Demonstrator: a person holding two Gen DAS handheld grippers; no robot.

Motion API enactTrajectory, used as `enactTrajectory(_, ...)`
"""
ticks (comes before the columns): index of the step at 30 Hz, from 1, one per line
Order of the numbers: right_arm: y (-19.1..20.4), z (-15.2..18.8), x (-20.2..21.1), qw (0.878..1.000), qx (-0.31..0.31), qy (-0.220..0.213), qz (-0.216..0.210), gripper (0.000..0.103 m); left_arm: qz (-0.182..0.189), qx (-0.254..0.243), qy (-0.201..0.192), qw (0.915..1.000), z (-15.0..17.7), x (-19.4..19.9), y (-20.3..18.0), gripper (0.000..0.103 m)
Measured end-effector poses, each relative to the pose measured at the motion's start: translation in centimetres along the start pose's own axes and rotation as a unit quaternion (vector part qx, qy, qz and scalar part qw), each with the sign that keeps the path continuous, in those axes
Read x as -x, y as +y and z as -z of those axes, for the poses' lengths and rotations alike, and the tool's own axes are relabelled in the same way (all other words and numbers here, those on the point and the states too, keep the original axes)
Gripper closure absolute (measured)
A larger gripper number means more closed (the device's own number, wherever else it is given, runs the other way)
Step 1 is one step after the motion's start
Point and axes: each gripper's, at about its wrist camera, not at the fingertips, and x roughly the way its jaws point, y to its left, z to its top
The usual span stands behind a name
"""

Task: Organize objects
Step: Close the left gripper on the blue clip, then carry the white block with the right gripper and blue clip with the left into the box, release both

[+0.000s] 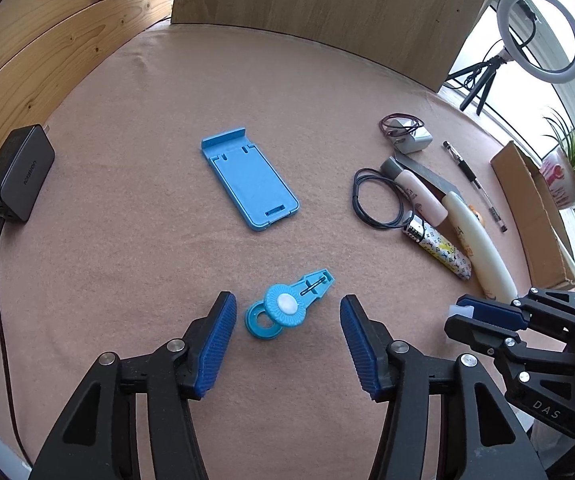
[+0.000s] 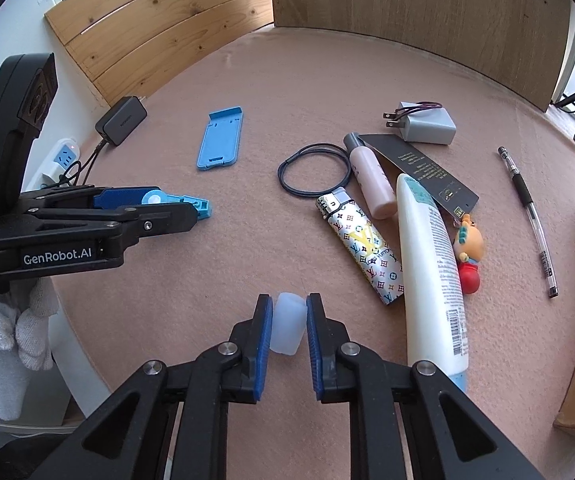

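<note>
A small blue plastic tool (image 1: 287, 308) with a round white button lies on the pink table cloth (image 1: 147, 260) between the fingers of my left gripper (image 1: 287, 300), which is open and does not touch it. My right gripper (image 2: 289, 298) is shut on a small translucent white cap (image 2: 287, 324), held just above the cloth. In the left wrist view the right gripper (image 1: 463, 312) shows at the right with the cap at its tips. The left gripper (image 2: 191, 208) shows at the left of the right wrist view.
A blue phone stand (image 1: 247, 184) lies mid-table. To the right lie a patterned lighter (image 2: 361, 244), white tube (image 2: 431, 264), pink tube (image 2: 369, 176), hair tie (image 2: 280, 172), white charger (image 2: 427, 124), pen (image 2: 527, 208) and toy keychain (image 2: 469, 252). A black charger (image 1: 19, 172) is left, a cardboard box (image 1: 527, 208) right.
</note>
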Motion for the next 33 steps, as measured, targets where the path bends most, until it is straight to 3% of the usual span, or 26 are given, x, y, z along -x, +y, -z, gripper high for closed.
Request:
enactTrajectory(2, -0.1, 0.1, 0.1, 1.0, -0.002, 0.0, 0.0, 0.087, -0.01, -0.002, -0.004, 0.9999, 0.0, -0.1, -0.2, 0.052)
enactTrajectory(5, -0.1, 0.2, 0.3, 1.0, -0.001, 0.0, 0.002, 0.087, -0.003, 0.004, -0.003, 1.0, -0.3, -0.2, -0.2, 0.076)
enactTrajectory(8, -0.1, 0.2, 0.6, 1.0, 0.0, -0.003, 0.005, 0.087, -0.006, 0.002, -0.002, 1.0, -0.2, -0.3, -0.6, 0.081)
enactTrajectory(21, -2.1, 0.4, 3.9, 0.999, -0.029, -0.037, 0.007, 0.088, 0.015, -0.004, -0.019, 0.9997, -0.9, 1.7, -3.3, 0.082)
enactTrajectory(33, -6.3, 0.9, 9.6, 0.992, -0.08, -0.092, 0.018, 0.088, 0.062, -0.046, -0.043, 0.9961, -3.2, 3.7, -9.8, 0.082)
